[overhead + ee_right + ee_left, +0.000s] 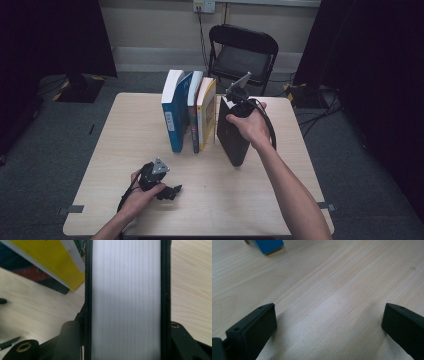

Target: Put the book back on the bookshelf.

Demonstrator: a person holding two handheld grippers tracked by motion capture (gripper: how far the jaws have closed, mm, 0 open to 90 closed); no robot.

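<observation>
A thick black book stands upright on the wooden table, and my right gripper is shut on its top edge. In the right gripper view the white page block of the black book runs between the two jaws, which press on its black covers. Just left of it stand three more books: a blue one, a thin dark one and a yellow one, which leans toward the black book. My left gripper rests low at the table's front, open, with bare wood between its jaws.
A corner of the blue book shows far ahead of the left jaws. The yellow book lies close beside the black one. A black folding chair stands behind the table. Dark curtains hang on both sides, with cables on the floor.
</observation>
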